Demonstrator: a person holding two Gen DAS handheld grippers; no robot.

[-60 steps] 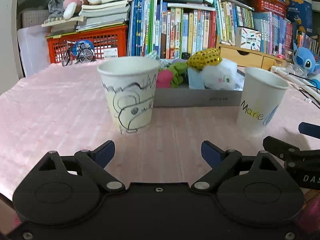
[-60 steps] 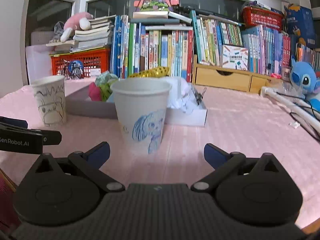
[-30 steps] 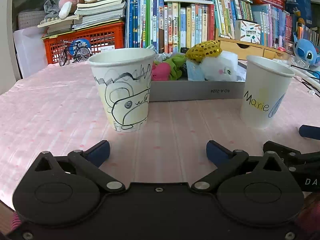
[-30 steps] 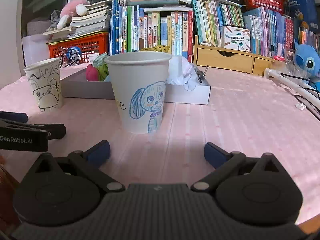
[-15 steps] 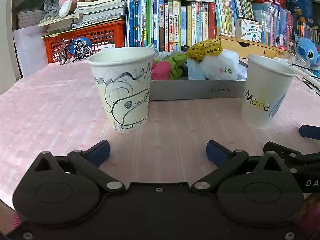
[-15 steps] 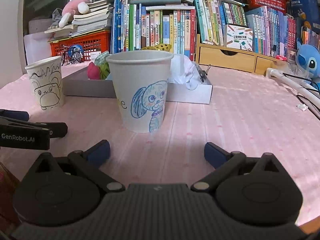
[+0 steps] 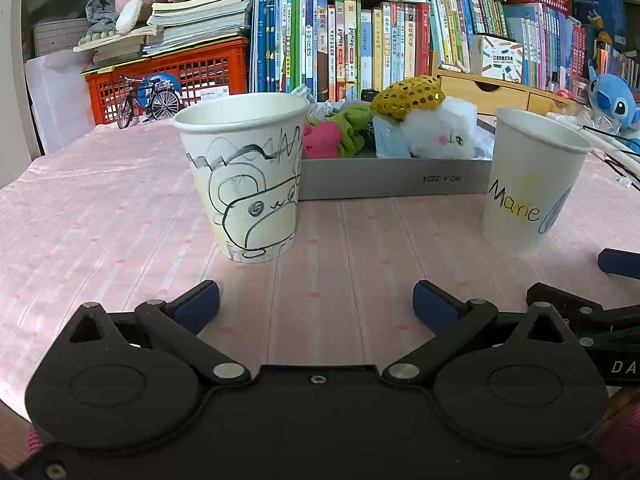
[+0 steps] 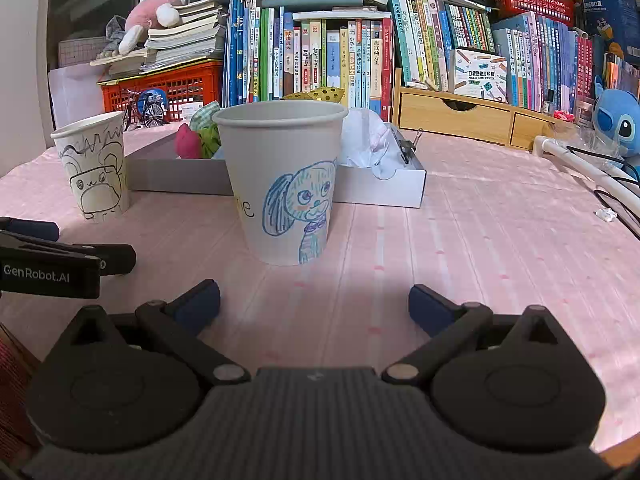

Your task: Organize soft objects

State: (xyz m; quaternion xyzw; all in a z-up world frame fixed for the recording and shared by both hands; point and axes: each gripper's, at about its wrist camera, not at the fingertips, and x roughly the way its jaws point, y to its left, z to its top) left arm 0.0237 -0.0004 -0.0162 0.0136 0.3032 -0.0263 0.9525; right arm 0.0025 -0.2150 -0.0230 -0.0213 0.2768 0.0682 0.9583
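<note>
1. Both views are barely changing against half a second ago; compared with two seconds ago, the cups are sitting slightly larger and lower, so both tools have been easing forward and are now settling.
2. Soft objects (image 7: 404, 128) are lying piled in the grey box (image 7: 394, 180) behind the bear cup (image 7: 246, 184) and the Marie cup (image 7: 528, 184), all on the pink worktop (image 7: 100, 208).
3. Step: my read is either lining up for a pick or pausing after a placement. Cup interiors are not showing, so I cannot tell which.
4. Left tongs (image 7: 316, 300) are spread wide, holding nothing.
5. Right tongs (image 8: 314, 300) are likewise released and empty.
6. Both are hovering low and level, side by side, pointing at the cups.
</note>
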